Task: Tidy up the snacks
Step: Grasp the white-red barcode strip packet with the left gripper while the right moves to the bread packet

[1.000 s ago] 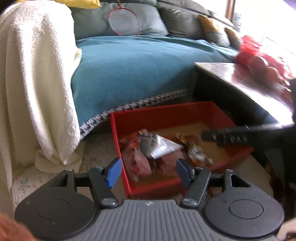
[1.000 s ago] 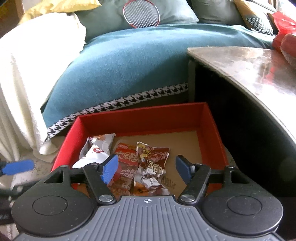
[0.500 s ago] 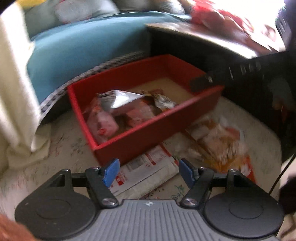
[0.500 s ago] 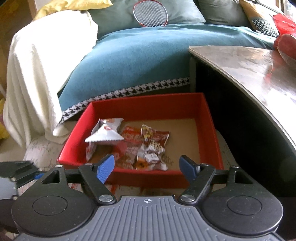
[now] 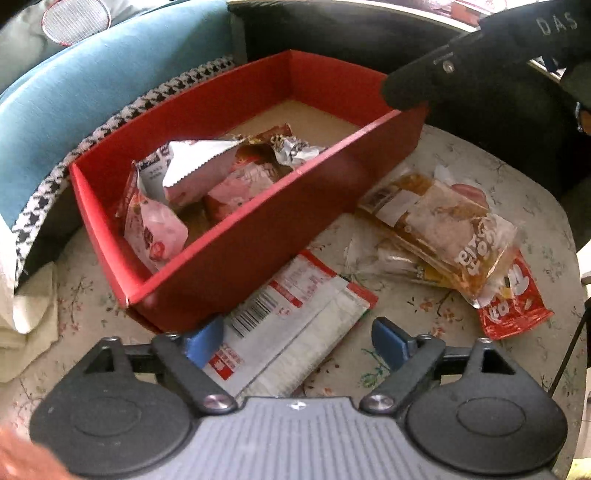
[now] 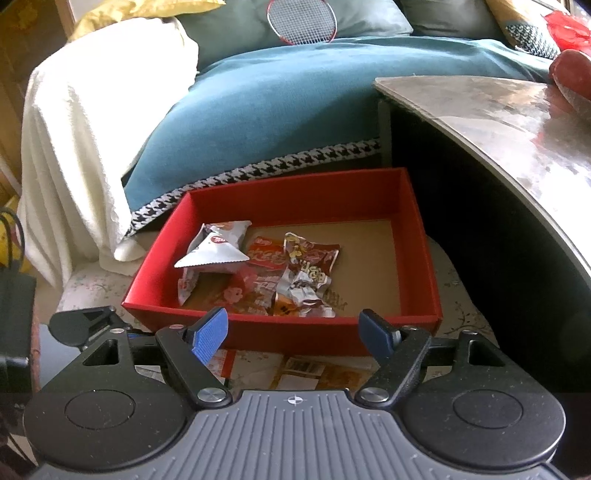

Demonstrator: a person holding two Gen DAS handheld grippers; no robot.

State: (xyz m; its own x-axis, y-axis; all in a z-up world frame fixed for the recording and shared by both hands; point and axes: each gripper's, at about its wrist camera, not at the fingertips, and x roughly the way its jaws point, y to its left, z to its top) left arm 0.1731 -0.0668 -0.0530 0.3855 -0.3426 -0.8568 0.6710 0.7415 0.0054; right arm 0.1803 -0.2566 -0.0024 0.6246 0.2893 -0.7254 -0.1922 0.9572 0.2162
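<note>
I hold a two-finger gripper in each hand above a floral-patterned cushion [image 5: 480, 177]. My left gripper [image 5: 295, 341] has its blue-padded jaws spread wide with nothing between them, hovering just over a white and red snack packet [image 5: 295, 332] that lies flat on the cushion, touching the near wall of a red cardboard box [image 5: 258, 229]. To the right of that packet lies a clear pastry packet [image 5: 443, 229], resting partly on a red snack packet [image 5: 517, 306]. Inside the box, toward its left end, several small wrapped snacks [image 5: 207, 181] sit in a loose heap. My right gripper [image 6: 295, 332] is also spread apart and empty, held above the box's near wall. Behind the box are a teal blanket [image 6: 277, 110] with a houndstooth border, a cream towel [image 6: 81, 129] and a badminton racket [image 6: 301, 20].
</note>
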